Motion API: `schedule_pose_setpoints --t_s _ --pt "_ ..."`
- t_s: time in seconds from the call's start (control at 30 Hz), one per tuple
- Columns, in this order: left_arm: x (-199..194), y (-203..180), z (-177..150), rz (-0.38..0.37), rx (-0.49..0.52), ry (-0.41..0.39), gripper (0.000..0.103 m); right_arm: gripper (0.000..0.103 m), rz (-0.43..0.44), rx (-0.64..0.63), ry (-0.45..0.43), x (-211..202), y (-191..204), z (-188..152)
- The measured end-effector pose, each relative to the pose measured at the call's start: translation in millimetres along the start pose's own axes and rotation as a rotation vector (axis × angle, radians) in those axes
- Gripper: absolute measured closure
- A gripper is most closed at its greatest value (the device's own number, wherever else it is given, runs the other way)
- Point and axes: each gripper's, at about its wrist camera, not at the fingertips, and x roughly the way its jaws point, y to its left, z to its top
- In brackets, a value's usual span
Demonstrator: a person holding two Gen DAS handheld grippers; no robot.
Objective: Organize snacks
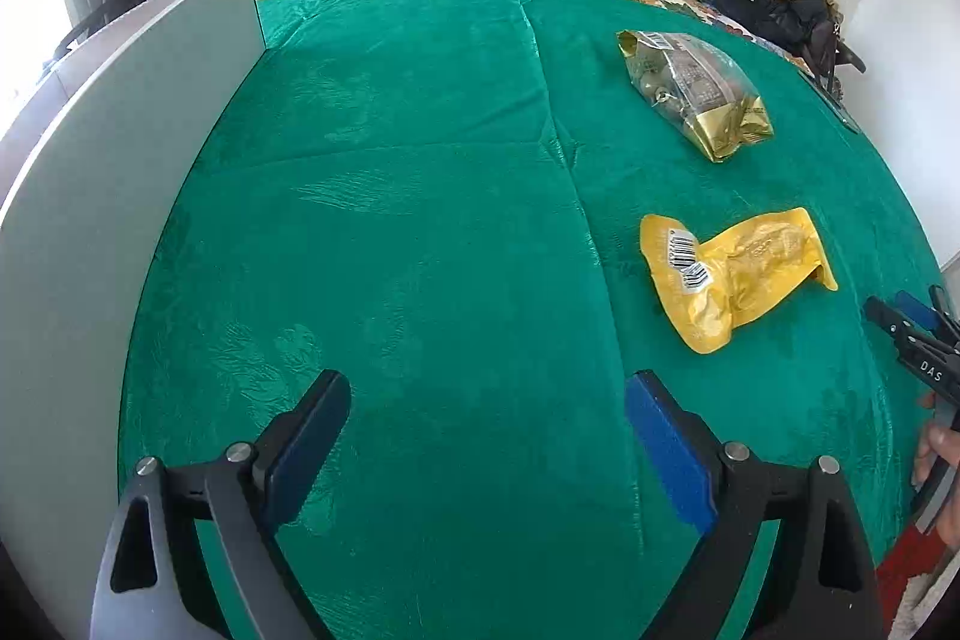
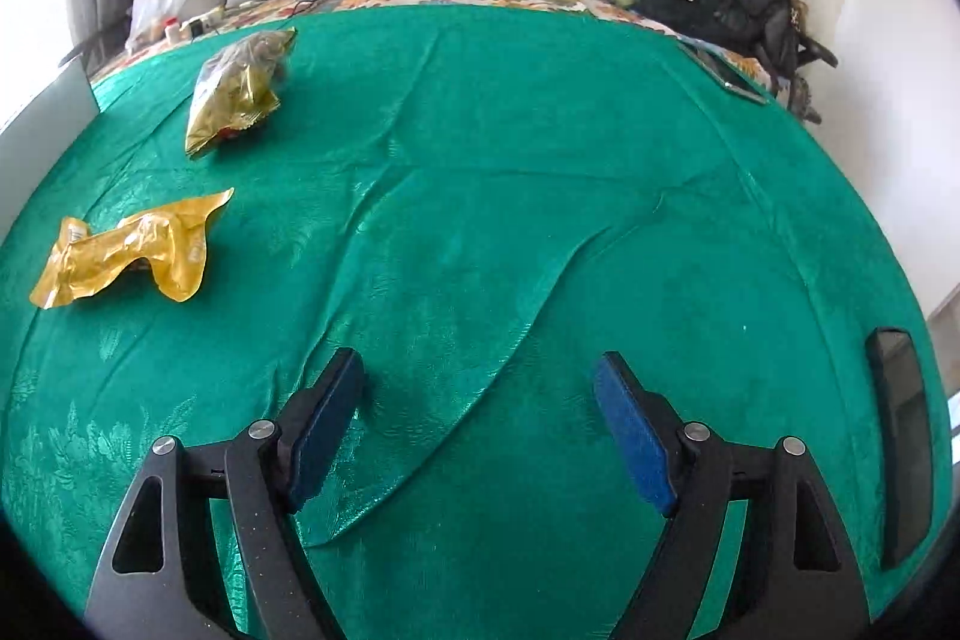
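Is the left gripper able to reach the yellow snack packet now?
Probably yes: the left gripper is open and empty, and only bare green cloth lies between it and the yellow snack packet.

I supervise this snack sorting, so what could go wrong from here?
The yellow packet lies crumpled and slick-looking, so an open claw may pinch only foil and slip. The gold bag holds loose pieces that a hard squeeze could crush. The wrinkled green cover might snag a fingertip.
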Motion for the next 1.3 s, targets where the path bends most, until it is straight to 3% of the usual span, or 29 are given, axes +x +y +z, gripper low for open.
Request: schedule_pose_setpoints --t_s 0.2,0.3,1.3 --pt "19.3 7.3 -2.6 0.077 0.036 -0.072 0.004 0.011 0.013 0.043 0.016 -5.2 -5.5 -6.2" --pt "20.1 12.2 -2.5 0.080 0.020 -0.086 0.000 0.011 0.015 0.045 0.015 -5.9 -6.0 -9.2" --pt "21.8 13.5 -2.7 0.088 0.011 -0.100 0.000 0.011 0.015 0.044 0.016 -6.2 -6.5 -9.0"
